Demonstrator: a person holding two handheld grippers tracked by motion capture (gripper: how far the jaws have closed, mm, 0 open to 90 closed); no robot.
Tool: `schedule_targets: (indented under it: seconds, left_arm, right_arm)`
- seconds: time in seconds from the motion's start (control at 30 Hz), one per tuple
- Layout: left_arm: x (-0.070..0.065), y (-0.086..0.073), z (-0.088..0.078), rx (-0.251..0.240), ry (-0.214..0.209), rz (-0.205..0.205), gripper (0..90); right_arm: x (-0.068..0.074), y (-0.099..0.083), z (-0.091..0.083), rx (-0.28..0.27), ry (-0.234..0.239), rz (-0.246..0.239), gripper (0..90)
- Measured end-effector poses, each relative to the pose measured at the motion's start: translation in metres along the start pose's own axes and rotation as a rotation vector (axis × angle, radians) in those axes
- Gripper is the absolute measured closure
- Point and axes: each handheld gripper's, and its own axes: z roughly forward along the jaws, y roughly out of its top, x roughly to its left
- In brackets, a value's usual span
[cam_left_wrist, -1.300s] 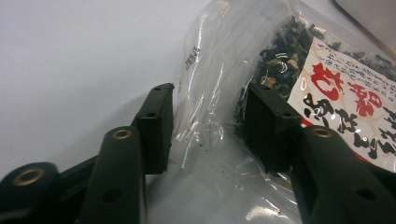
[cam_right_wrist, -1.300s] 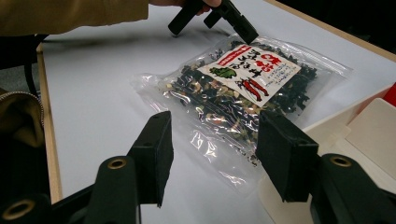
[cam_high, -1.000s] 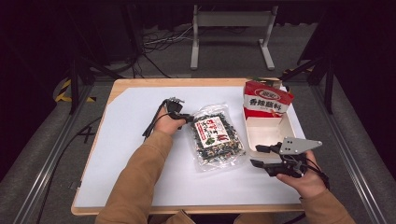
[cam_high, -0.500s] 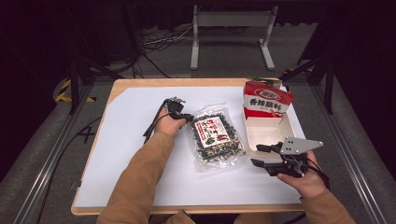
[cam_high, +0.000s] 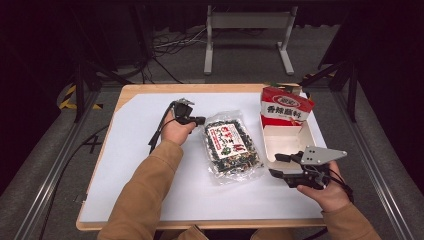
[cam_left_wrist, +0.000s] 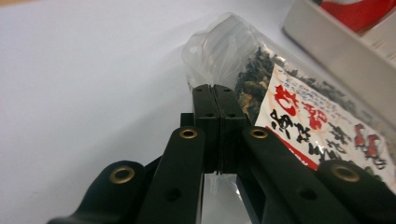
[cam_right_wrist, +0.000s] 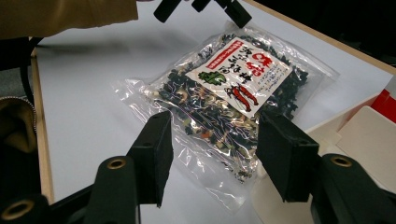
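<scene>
Packet (cam_high: 232, 148), carton (cam_high: 284, 120), perhaps one each.

Dark room, wooden table with white top.

Table (cam_high: 150, 92) has a pale wood edge and a white sheet (cam_high: 130, 165) over most of it. Grey carpet floor (cam_high: 45, 180) around it, metal rails (cam_high: 65, 155) running along both sides. White metal stand (cam_high: 248, 22) behind the table, loose black cables (cam_high: 167, 45) on the floor nearby. Yellow-black tape (cam_high: 70, 97) at left. Background unlit, black.
</scene>
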Motion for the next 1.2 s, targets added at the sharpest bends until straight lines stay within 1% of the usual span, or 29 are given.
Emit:
schedule_targets:
  seconds: [0.03, 0.07, 0.1, 0.13, 0.23, 0.27, 0.3, 0.37, 0.4, 0.47, 0.5, 0.57, 0.63, 0.67, 0.7, 0.73, 0.8, 0.83, 0.87, 0.9, 0.93, 1.03, 1.07, 1.17, 1.2]
  left_arm:
    - [0.000, 0.000, 0.000, 0.000, 0.000, 0.000, 89.3]
    - [-0.003, 0.003, -0.006, -0.015, 0.003, 0.023, 89.3]
    - [-0.005, 0.005, -0.010, -0.013, 0.003, 0.043, 89.3]
    - [-0.007, 0.007, -0.015, -0.025, -0.010, 0.038, 89.3]
    - [-0.012, 0.012, -0.028, -0.056, -0.020, 0.058, 89.3]
    - [-0.014, 0.012, -0.031, -0.063, -0.021, 0.055, 89.4]
    - [-0.016, 0.014, -0.035, -0.073, -0.027, 0.061, 89.4]
    - [-0.022, 0.016, -0.045, -0.104, -0.042, 0.077, 89.6]
    - [-0.026, 0.018, -0.051, -0.126, -0.042, 0.096, 89.7]
    - [-0.032, 0.020, -0.060, -0.159, -0.060, 0.129, 89.7]
    - [-0.036, 0.022, -0.065, -0.174, -0.054, 0.149, 89.8]
    - [-0.044, 0.024, -0.075, -0.207, -0.075, 0.173, 90.0]
    - [-0.052, 0.026, -0.083, -0.230, -0.086, 0.188, 90.0]
    - [-0.052, 0.026, -0.083, -0.230, -0.086, 0.188, 90.0]
    - [-0.060, 0.028, -0.090, -0.254, -0.098, 0.212, 90.0]
    - [-0.060, 0.028, -0.090, -0.254, -0.098, 0.212, 90.0]
    - [-0.068, 0.029, -0.100, -0.290, -0.101, 0.237, 90.0]
    - [-0.071, 0.031, -0.107, -0.311, -0.117, 0.241, 90.0]
    - [-0.074, 0.032, -0.113, -0.328, -0.125, 0.247, 90.0]
    - [-0.078, 0.033, -0.118, -0.337, -0.133, 0.257, 90.0]
    - [-0.082, 0.035, -0.123, -0.344, -0.132, 0.280, 90.0]
    - [-0.095, 0.036, -0.132, -0.353, -0.139, 0.326, 90.0]
    - [-0.098, 0.036, -0.134, -0.359, -0.150, 0.334, 90.0]
    - [-0.107, 0.037, -0.141, -0.376, -0.163, 0.366, 90.0]
    - [-0.107, 0.037, -0.141, -0.376, -0.163, 0.366, 90.0]
  right_arm:
    - [0.000, 0.000, 0.000, 0.000, 0.000, 0.000, 45.5]
    - [0.000, 0.000, 0.000, 0.000, 0.000, -0.001, 45.5]
    - [0.000, 0.001, 0.001, 0.000, -0.002, -0.002, 45.4]
    - [0.000, 0.002, 0.001, -0.001, -0.001, -0.002, 45.4]
    - [0.000, 0.003, 0.002, 0.001, -0.002, -0.006, 45.0]
    - [0.000, 0.003, 0.002, 0.001, -0.004, -0.008, 44.9]
    - [0.000, 0.003, 0.002, 0.001, -0.005, -0.009, 44.8]
    - [0.000, 0.005, 0.003, -0.002, -0.008, -0.012, 44.6]
    - [0.000, 0.005, 0.003, -0.003, -0.008, -0.012, 44.5]
    - [-0.001, 0.006, 0.003, -0.002, -0.012, -0.015, 44.5]
    - [-0.001, 0.006, 0.003, -0.003, -0.013, -0.015, 44.5]
    - [-0.001, 0.008, 0.003, -0.004, -0.016, -0.021, 44.3]
    - [-0.001, 0.010, 0.003, -0.007, -0.020, -0.023, 44.1]
    - [0.000, 0.011, 0.002, -0.010, -0.021, -0.025, 44.1]
    - [0.000, 0.012, 0.002, -0.012, -0.024, -0.029, 44.0]
    - [0.000, 0.012, 0.002, -0.012, -0.024, -0.029, 44.0]
    - [0.000, 0.013, 0.001, -0.012, -0.027, -0.030, 44.0]
    - [-0.001, 0.013, 0.001, -0.015, -0.029, -0.032, 44.0]
    - [-0.001, 0.014, 0.001, -0.016, -0.031, -0.033, 44.1]
    - [-0.001, 0.014, 0.001, -0.015, -0.032, -0.033, 44.0]
    - [-0.001, 0.015, 0.001, -0.016, -0.032, -0.033, 44.0]
    - [-0.001, 0.017, 0.002, -0.020, -0.034, -0.041, 44.0]
    - [-0.001, 0.018, 0.002, -0.019, -0.034, -0.039, 44.1]
    - [-0.002, 0.021, 0.002, -0.024, -0.040, -0.042, 44.0]
    - [-0.002, 0.021, 0.002, -0.024, -0.040, -0.042, 44.0]
